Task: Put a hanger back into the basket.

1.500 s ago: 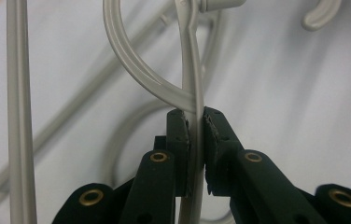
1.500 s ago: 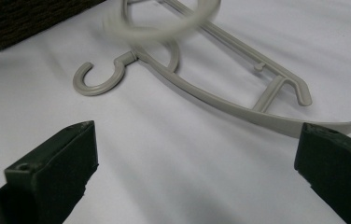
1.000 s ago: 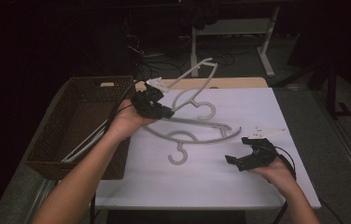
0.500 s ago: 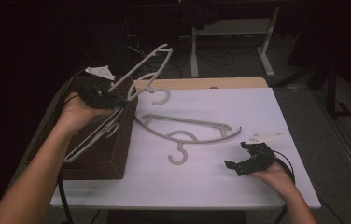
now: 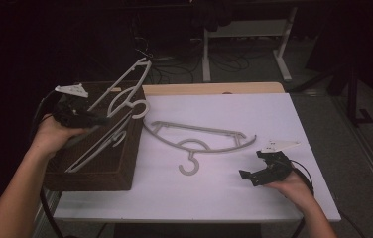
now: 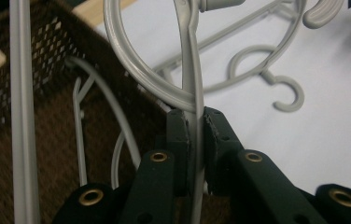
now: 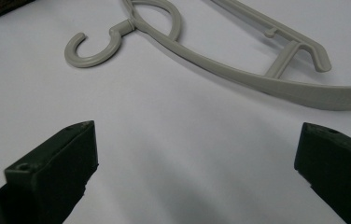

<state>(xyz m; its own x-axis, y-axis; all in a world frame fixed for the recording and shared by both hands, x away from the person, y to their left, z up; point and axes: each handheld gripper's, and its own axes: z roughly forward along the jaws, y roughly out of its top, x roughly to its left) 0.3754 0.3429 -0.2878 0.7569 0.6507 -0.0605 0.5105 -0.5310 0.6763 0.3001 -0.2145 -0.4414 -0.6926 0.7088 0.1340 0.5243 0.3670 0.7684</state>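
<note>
My left gripper (image 5: pixel 93 119) is shut on a grey plastic hanger (image 5: pixel 125 91) and holds it tilted above the brown wicker basket (image 5: pixel 102 168). The left gripper view shows the jaws of that gripper (image 6: pixel 196 140) pinched on the hanger's arm (image 6: pixel 190 60). Another grey hanger (image 5: pixel 97 146) lies inside the basket. A third hanger (image 5: pixel 199 136) lies flat on the white table top, hook toward me. My right gripper (image 5: pixel 254 171) rests low at the table's front right, open, with bare table between its jaws. Just beyond those jaws the right gripper view shows the flat hanger (image 7: pixel 239 70).
The basket stands at the table's left edge. The white sheet (image 5: pixel 214 188) covers the table, with a wooden strip (image 5: pixel 214 88) along its far edge. A white desk frame (image 5: pixel 244 34) and cables sit on the floor behind.
My left gripper has carried the hanger from the table's middle leftward to above the basket and lowered it somewhat. The right gripper has stayed in place.
</note>
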